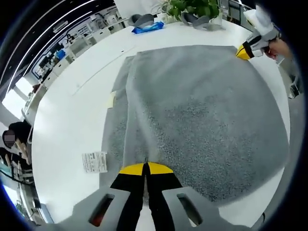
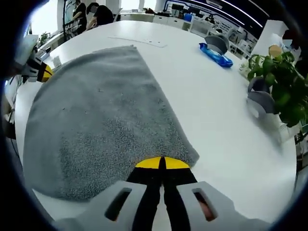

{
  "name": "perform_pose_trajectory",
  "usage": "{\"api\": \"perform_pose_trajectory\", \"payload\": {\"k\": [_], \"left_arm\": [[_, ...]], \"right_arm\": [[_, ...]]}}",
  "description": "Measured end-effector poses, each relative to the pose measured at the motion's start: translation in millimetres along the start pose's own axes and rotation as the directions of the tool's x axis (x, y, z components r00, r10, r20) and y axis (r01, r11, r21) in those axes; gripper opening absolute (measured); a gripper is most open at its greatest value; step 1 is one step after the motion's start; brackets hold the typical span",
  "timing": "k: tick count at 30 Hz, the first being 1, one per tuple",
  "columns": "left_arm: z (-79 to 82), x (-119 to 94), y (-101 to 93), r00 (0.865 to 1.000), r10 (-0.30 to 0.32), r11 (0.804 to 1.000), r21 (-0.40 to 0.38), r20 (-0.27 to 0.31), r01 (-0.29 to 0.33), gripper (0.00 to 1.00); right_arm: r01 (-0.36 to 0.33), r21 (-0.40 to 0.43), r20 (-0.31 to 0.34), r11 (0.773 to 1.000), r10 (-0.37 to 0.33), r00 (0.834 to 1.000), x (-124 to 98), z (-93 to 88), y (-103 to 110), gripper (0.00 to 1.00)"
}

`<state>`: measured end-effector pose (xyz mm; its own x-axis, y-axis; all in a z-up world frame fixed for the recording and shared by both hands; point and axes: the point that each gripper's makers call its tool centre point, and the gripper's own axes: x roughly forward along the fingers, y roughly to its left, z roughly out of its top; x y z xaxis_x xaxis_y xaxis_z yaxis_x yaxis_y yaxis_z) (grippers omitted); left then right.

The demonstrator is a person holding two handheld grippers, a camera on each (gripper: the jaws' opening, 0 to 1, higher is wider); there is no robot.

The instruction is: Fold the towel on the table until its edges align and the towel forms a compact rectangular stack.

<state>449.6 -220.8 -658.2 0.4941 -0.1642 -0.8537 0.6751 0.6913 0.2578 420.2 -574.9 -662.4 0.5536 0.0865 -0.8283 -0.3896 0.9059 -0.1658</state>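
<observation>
White round table (image 1: 72, 120) in open office; grey towel (image 1: 192, 110) folded at centre. Left gripper (image 1: 145, 168) pinching towel edge at 6 o'clock; right gripper (image 2: 161, 163) pinching a corner. Plant (image 2: 284, 86) at 3 o'clock.

The left gripper (image 1: 146, 169) has two black fingers (image 1: 131, 185) capped with yellow tips, rising from a pale grey moulded body with a slotted opening on either side. The right gripper (image 2: 162, 163) is built the same: black fingers (image 2: 177, 185), yellow caps, grey slotted housing, something reddish inside one slot.
</observation>
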Motion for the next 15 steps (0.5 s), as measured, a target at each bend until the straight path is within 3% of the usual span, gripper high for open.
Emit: {"api": "perform_pose_trajectory", "payload": {"k": [15], "left_arm": [[24.8,18,14.9,1.000,-0.026,0.997,0.078,-0.003,0.026,0.01]], "right_arm": [[-0.021,0.047,0.008,0.999,0.021,1.000,-13,-17.8,8,0.00]]}}
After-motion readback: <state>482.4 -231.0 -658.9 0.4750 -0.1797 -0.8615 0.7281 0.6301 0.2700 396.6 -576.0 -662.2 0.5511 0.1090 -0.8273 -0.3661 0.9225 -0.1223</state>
